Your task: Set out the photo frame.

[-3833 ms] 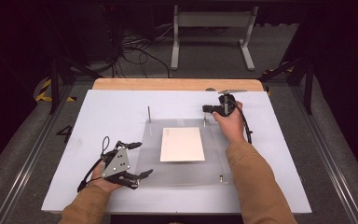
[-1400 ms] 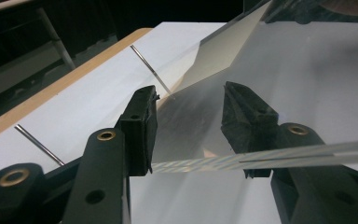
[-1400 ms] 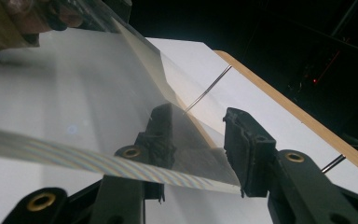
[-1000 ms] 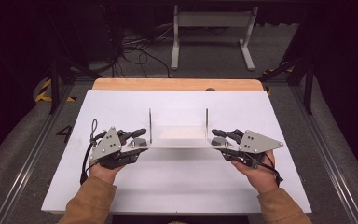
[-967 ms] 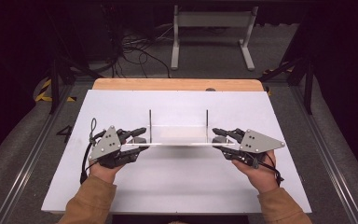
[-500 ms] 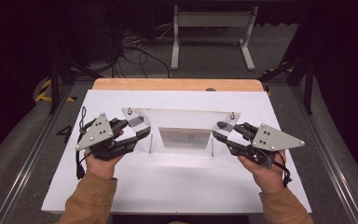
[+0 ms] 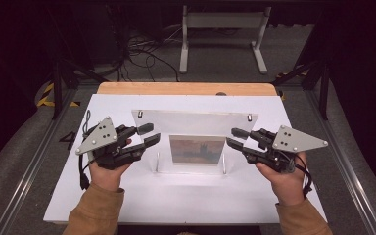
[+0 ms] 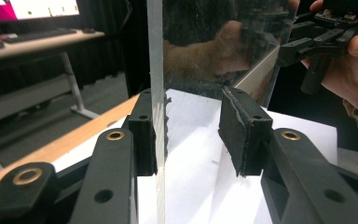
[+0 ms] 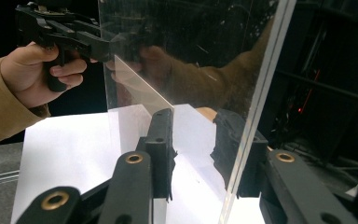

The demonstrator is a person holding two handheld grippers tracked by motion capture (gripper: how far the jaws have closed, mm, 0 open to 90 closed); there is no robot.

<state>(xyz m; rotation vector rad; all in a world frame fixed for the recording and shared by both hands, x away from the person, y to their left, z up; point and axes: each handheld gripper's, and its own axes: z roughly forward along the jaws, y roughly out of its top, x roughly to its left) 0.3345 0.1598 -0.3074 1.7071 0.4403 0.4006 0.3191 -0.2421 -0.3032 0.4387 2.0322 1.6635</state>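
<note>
- Black jaws of the left gripper (image 8: pixel 193 135) straddle one short edge of the clear acrylic panel (image 8: pixel 156 70). The left gripper view shows what the high view cannot: the sheet lies against one pad, while the other pad stands clear of it. The jaws are part open and have just been closing a little, with no firm pinch.
- Right gripper (image 9: pixel 200 149), in its own view, stands the same way. The opposite edge leans on one pad, which is seen through the sheet, and the other pad is apart from it, so the jaws are part open.
- From above, both hands come in low in tan sleeves, with palms inward and the grippers pointing at each other.
- Between them the panel stands nearly upright over the middle of the white table top (image 7: pixel 176 196). Its long axis runs left to right and its face tilts towards the person. Whether its lower edge rests on the table I cannot tell.
- Small rectangular picture (image 7: pixel 197 149) shows in the panel's lower middle.
- Farther off, a wooden strip (image 7: pixel 186 88) borders the table, and beyond it a white metal stand (image 7: pixel 223 29) sits on the floor.
</note>
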